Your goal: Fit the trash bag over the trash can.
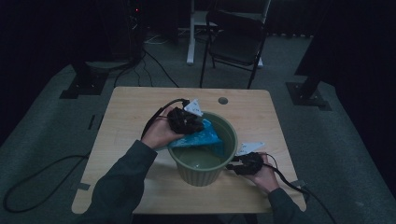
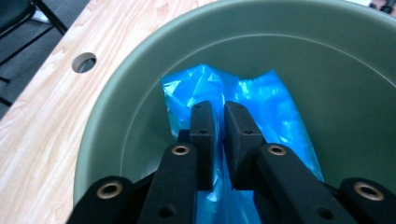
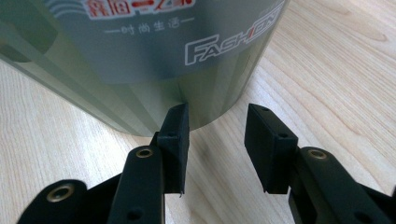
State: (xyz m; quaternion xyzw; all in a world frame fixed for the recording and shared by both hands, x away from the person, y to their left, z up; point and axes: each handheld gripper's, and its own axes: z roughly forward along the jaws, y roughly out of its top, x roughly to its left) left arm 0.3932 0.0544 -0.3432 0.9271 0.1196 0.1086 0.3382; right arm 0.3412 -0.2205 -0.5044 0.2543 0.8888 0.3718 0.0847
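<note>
A green plastic bin (image 1: 201, 172) stands on the wooden table (image 1: 130, 107), near the front middle. A blue plastic bag (image 1: 198, 138) hangs over the bin's left rim and reaches inside. My left gripper (image 1: 187, 122) is above that rim, shut on the blue bag (image 2: 261, 107), whose film is pinched between the jaws and spreads down the bin's inner wall (image 2: 327, 60). My right gripper (image 1: 238, 164) rests low at the bin's right side. Its jaws stand open with nothing between them, the left fingertip (image 3: 175, 126) nearly touching the bin's printed outer wall (image 3: 140, 60).
A round cable hole (image 1: 222, 100) sits in the table near its far edge. A black folding chair (image 1: 236, 42) and a white stand leg (image 1: 190, 32) are beyond the table. Cables trail from both grippers across the table and floor.
</note>
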